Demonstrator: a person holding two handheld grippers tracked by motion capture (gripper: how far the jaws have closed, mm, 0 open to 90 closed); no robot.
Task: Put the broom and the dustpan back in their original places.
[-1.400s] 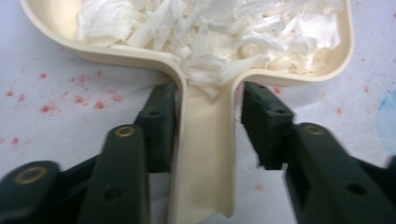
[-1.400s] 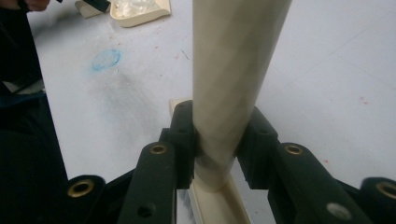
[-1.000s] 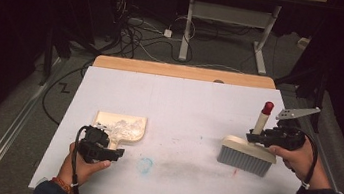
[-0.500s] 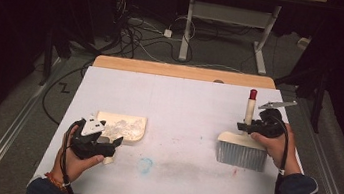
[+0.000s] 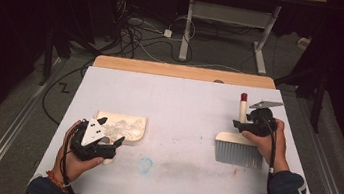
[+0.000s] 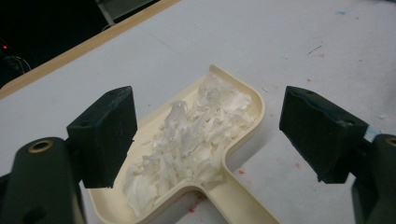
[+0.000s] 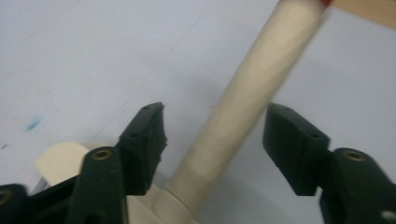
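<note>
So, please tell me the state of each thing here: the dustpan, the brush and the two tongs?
Dustpan: flat on the table, full of white shreds, not gripped.
Brush: bristles down on the table, handle up, between the open jaws.
Left tongs: open, jaws either side of the dustpan.
Right tongs: open, around the brush handle.

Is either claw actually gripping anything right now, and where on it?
Nothing is held. The right claw is open astride the brush handle; the left claw is open over the dustpan.
</note>
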